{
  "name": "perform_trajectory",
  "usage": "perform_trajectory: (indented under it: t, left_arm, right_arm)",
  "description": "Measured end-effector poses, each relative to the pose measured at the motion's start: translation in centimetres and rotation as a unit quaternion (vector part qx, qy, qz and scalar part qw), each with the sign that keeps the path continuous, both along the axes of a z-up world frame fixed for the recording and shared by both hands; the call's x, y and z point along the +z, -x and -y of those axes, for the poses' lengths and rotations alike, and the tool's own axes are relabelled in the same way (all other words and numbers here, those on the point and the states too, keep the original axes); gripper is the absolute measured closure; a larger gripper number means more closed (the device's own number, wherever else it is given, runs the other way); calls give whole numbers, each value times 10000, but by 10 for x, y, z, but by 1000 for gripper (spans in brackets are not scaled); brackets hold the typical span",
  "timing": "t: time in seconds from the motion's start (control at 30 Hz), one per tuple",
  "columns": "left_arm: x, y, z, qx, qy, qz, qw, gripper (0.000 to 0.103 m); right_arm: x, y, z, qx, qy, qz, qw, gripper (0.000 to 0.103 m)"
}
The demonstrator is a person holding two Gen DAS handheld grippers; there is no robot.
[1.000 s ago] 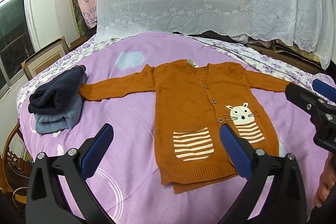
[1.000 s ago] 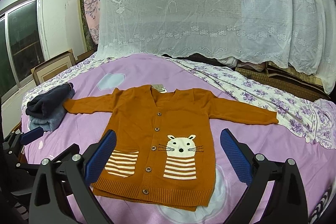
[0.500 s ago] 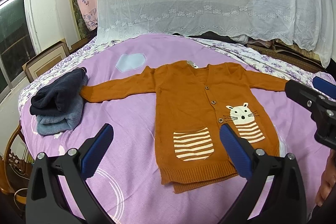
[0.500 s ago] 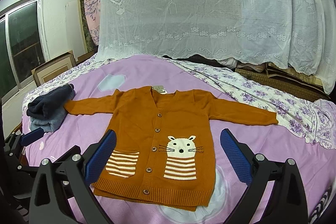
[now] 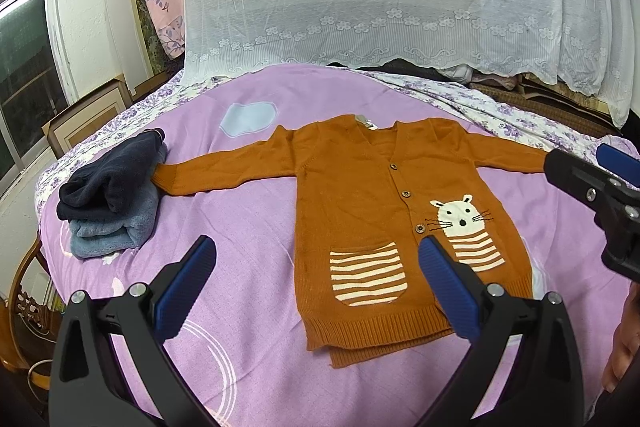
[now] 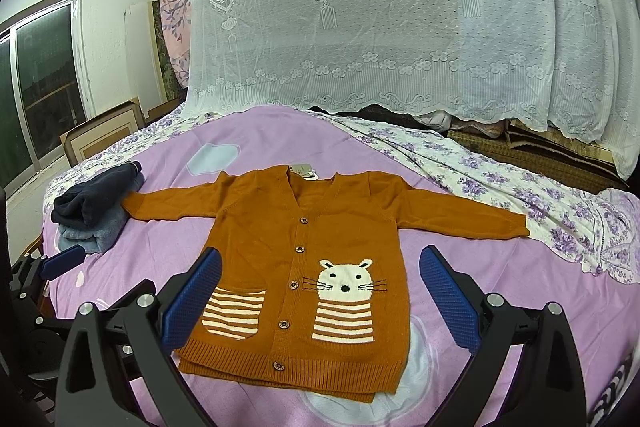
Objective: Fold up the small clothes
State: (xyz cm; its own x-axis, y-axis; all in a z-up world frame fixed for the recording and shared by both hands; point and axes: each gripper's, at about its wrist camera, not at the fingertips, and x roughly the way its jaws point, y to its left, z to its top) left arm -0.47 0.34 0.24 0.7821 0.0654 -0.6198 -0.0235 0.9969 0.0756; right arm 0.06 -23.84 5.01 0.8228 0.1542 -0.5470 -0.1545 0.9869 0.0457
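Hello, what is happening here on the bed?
A person holds two tools above a purple bed. An orange cardigan lies flat, sleeves spread, not yet folded. The left tool and right tool are both open and empty. Two folded clothes are stacked beside its sleeve.

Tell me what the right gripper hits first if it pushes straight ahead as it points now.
Likely the orange cardigan: the open right gripper points at its buttoned front near the cat motif, nothing between. Depth is uncertain.
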Motion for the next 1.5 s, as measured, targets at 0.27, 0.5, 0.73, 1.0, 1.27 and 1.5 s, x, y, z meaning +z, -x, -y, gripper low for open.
perform_trajectory:
  t: [0.27, 0.5, 0.73, 1.0, 1.27, 1.5]
  left_arm:
    - [-1, 1, 0, -6, -3, -21, 10000, 4]
    - [-1, 2, 0, -14, -9, -11, 10000, 4]
    - [0, 1, 1, -9, -8, -23, 10000, 4]
    - [-4, -1, 0, -21, -2, -68, 10000, 4]
    - [-14, -14, -2, -92, 27, -173, 9998, 4]
    - [-29, -46, -7, -183, 101, -193, 9996, 4]
  right_arm:
    - [0, 0, 0, 7, -1, 2, 10000, 3]
    - [-1, 0, 1, 5, -6, 1, 10000, 3]
    - [-1, 0, 0, 6, -6, 0, 10000, 3]
    - [-1, -1, 1, 0, -7, -4, 10000, 3]
    - [-6, -10, 6, -90, -49, -75, 9999, 3]
    - [-26, -33, 24, -156, -365, -1, 9992, 3]
